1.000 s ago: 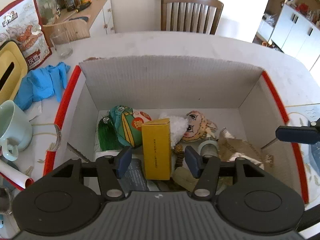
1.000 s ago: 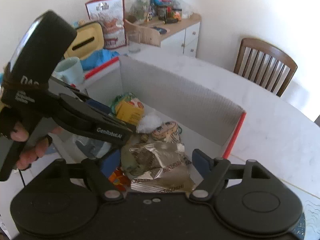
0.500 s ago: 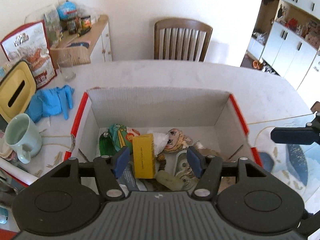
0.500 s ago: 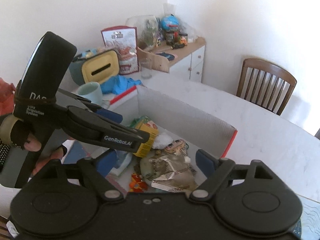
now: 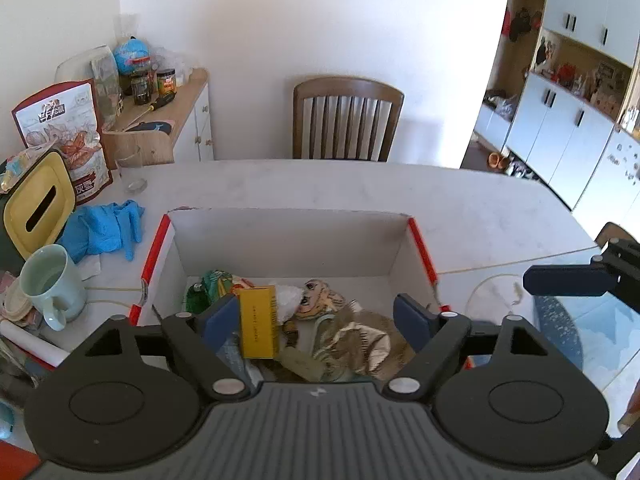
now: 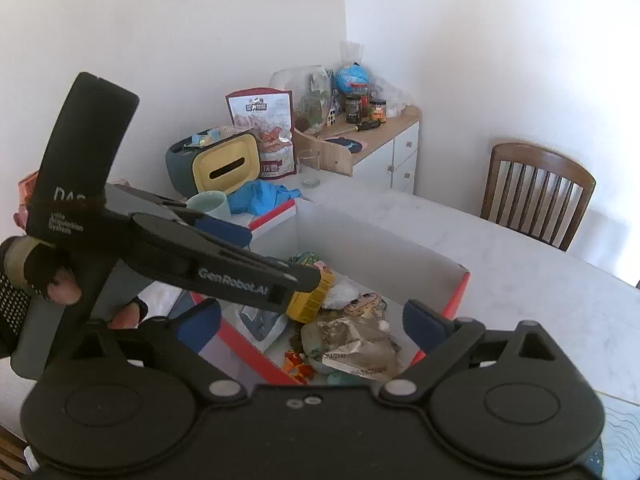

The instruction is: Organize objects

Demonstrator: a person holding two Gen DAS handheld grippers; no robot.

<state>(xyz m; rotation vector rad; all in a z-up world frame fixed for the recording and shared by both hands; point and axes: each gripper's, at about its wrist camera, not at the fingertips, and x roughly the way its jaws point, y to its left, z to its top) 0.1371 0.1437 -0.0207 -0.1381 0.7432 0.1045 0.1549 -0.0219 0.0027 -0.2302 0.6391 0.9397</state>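
My left tool (image 5: 316,320) hides the near wall of the cardboard box (image 5: 288,236) and whatever lies under the yellow carton (image 5: 258,328). From my right camera, the other tool's arm covers part of that carton. Print on the foil packet (image 6: 356,344) is too small to read. The mat (image 5: 600,332) runs off the frame's edge.

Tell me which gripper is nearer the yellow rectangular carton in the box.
Left. The left gripper hovers just over the yellow rectangular carton; the right gripper hangs off to its side.
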